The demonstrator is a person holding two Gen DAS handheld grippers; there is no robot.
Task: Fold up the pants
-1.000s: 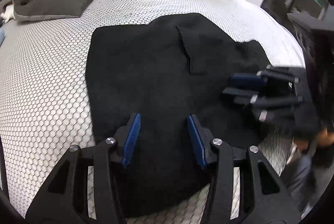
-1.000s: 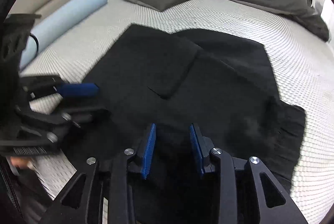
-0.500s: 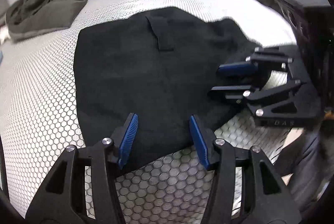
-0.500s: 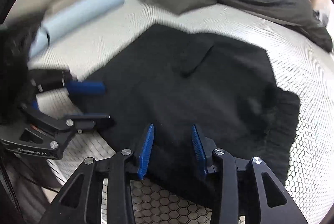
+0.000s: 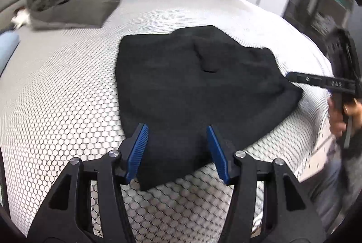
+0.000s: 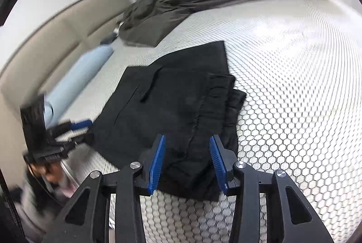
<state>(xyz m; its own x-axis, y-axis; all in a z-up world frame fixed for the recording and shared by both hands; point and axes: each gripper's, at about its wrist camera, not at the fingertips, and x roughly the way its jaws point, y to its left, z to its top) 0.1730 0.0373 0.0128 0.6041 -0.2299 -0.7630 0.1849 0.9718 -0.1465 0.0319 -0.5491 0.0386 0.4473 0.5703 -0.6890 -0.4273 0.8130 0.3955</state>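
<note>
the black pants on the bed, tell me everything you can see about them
The black pants look like soft, matte fabric, folded into a compact, roughly rectangular bundle with several layers stacked at one end. A slit-like pocket opening shows on top. They lie flat on the white honeycomb-patterned mattress, near its edge. The right claw and the left claw are both open at the bundle's near edge, neither gripping it.

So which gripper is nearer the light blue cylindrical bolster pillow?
Left. The left gripper sits at the folded black pants' edge on the side where the light blue cylindrical bolster pillow lies. The right gripper is over the pants' opposite end, farther away.
</note>
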